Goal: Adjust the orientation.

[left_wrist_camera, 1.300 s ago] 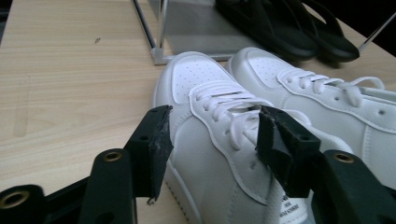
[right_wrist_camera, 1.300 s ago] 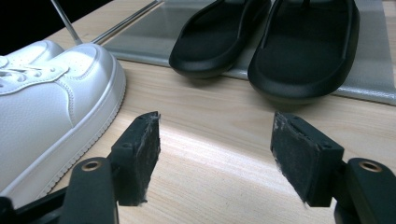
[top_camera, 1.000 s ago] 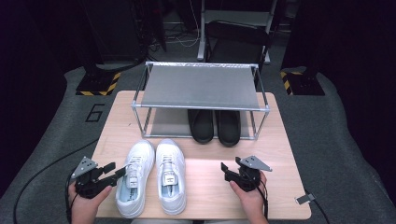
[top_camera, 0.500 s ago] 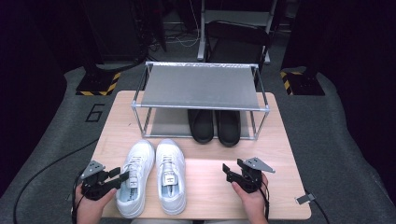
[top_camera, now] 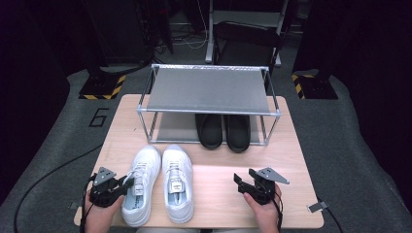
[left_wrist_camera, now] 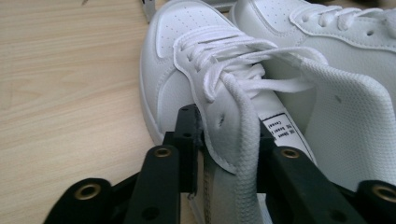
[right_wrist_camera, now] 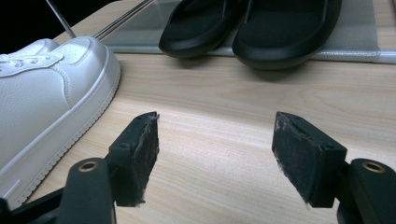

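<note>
Two white sneakers sit on the counter (top_camera: 291,160) just in front of the shoe rack (top_camera: 209,90). Left tool (left_wrist_camera: 223,140), jaws just closing, pinches the left sneaker (top_camera: 141,187) by its collar; right tool (right_wrist_camera: 215,156) gapes wide, holding nothing, beside the right sneaker (top_camera: 177,182).

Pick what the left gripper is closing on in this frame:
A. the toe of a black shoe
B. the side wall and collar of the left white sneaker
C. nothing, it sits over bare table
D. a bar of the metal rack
B: in the left gripper view the left gripper has its jaws on either side of the left white sneaker at its collar edge, having just been closing on it.
</note>
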Demonstrator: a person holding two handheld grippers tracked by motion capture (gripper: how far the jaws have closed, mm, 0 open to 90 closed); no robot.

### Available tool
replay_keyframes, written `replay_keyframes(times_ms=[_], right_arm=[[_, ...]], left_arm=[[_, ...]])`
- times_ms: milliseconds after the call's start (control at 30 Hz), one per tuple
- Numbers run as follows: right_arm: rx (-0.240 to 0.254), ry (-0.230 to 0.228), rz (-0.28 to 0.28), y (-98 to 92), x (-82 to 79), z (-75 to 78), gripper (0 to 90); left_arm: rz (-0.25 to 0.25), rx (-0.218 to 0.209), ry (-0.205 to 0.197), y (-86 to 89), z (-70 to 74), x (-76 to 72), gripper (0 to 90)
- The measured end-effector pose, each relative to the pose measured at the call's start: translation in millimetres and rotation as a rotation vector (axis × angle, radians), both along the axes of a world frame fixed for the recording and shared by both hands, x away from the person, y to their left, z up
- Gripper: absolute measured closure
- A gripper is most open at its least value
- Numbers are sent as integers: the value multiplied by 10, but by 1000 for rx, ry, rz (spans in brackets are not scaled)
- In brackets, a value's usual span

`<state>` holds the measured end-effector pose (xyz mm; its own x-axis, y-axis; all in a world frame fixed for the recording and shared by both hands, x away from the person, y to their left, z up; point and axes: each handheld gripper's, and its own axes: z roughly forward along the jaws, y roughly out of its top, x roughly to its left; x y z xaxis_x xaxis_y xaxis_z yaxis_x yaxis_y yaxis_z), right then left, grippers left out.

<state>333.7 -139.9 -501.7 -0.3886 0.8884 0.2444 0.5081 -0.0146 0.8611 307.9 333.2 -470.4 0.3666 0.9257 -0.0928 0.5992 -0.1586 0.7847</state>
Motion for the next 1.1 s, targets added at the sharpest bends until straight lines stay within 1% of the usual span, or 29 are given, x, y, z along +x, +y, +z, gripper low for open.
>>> replay_keyframes(times_ms=[33,67,100,133,167,233,267,367,433,467,500,567,600,667,700,733,767,800,833,867,900,933,967,1033,1067,1100], right_arm=[[-3,0,-2,-8,-8,0,315],[-5,-1,-4,-13,-11,-2,315],[0,-3,-4,-15,-11,-5,315],[3,3,-6,-21,-14,-4,316],[7,2,-5,-25,-13,-7,316],[6,6,-10,-28,-14,-15,316],[15,9,-12,-23,-14,-20,316],[21,22,-8,-33,-9,-44,316],[26,33,-10,-35,-7,-62,317],[27,38,-10,-36,-7,-65,318],[28,39,-14,-36,-7,-66,319],[33,26,-8,-35,3,-69,319],[34,33,-12,-32,0,-61,320],[32,27,-14,-35,1,-60,320],[32,32,-14,-35,0,-60,320],[32,33,-14,-38,2,-62,320],[30,32,-13,-42,2,-63,320],[34,37,-18,-45,-6,-62,320],[37,36,-19,-47,-7,-64,320],[38,38,-16,-52,-6,-67,320],[35,31,-15,-59,-2,-74,320],[40,39,-18,-60,-6,-75,320],[39,34,-16,-63,-2,-80,320],[39,32,-16,-63,-3,-88,320],[39,31,-14,-64,-3,-92,320],[44,42,-16,-62,-7,-90,320]], left_arm=[[11,3,-14,-9,-9,3,749],[9,7,-8,-10,-4,0,762],[16,10,-17,-16,-9,0,769],[15,24,-8,-12,-2,-2,781],[32,35,-30,-21,-13,-1,797],[36,43,-38,-20,-18,9,814],[35,34,-41,-3,-20,22,818],[37,19,-49,45,-30,58,828],[46,24,-56,60,-29,71,831],[55,21,-68,64,-36,81,833],[64,11,-75,72,-43,97,834],[69,-4,-73,98,-37,134,835],[75,-4,-77,100,-38,149,835],[64,-3,-65,117,-31,173,833],[58,-2,-65,124,-32,178,830],[51,2,-56,128,-30,174,826],[30,8,-33,144,-27,169,821],[28,-1,-33,151,-29,168,801],[24,-12,-9,171,-17,165,776],[28,-25,3,185,-9,156,751],[30,-29,7,185,-13,147,733],[32,-25,5,180,-19,140,711],[39,-27,-4,180,-26,129,697],[38,-45,0,197,-35,133,680],[28,-44,11,207,-30,138,671],[15,-32,9,208,-32,149,664]])
